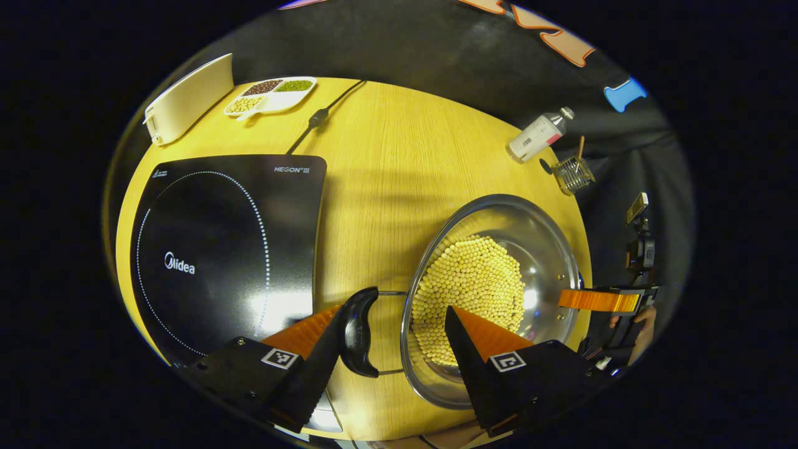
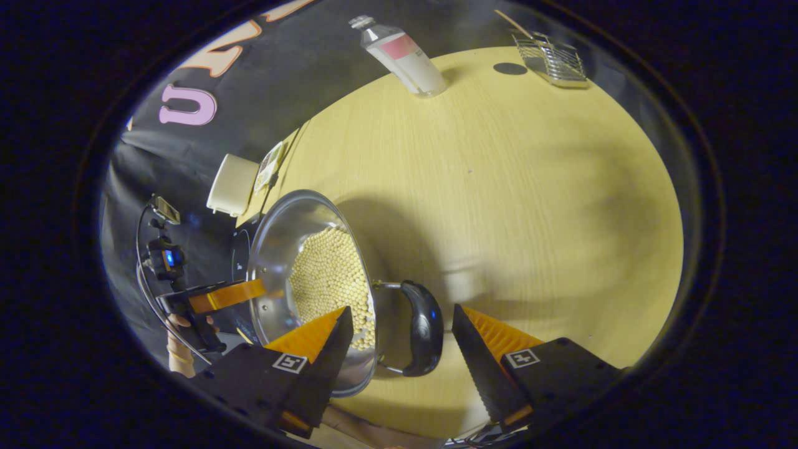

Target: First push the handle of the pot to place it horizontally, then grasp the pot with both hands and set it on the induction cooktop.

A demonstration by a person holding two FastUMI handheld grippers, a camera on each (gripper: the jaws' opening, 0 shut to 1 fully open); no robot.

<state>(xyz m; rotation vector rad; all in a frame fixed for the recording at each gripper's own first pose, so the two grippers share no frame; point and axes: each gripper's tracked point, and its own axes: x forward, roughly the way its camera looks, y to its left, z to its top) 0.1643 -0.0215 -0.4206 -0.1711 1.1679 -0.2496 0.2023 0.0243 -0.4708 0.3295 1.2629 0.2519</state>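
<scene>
While the left gripper [image 1: 399,318] stands with its jaws spread wide at the bottom of the left gripper view, the pot [image 1: 492,293], full of pale round beans, sits on the wooden table [image 1: 386,162] at lower right of centre, its near black handle [image 1: 360,332] lying between the two fingers with neither visibly pressing it; the induction cooktop [image 1: 224,249] lies bare at the left, just beside that handle, and the right gripper [image 1: 598,300] shows at the pot's far rim on the right edge, a bottle [image 1: 537,135] and a wire basket [image 1: 573,174] at upper right, a sectioned tray [image 1: 271,95] at upper left; turning to the right gripper view, the right gripper [image 2: 402,333] is likewise released, its jaws apart around the pot's [image 2: 299,274] other black handle [image 2: 424,337] at bottom centre without gripping it, the left gripper [image 2: 224,294] shows at the pot's far side at lower left, held by a hand [image 2: 181,355]
</scene>
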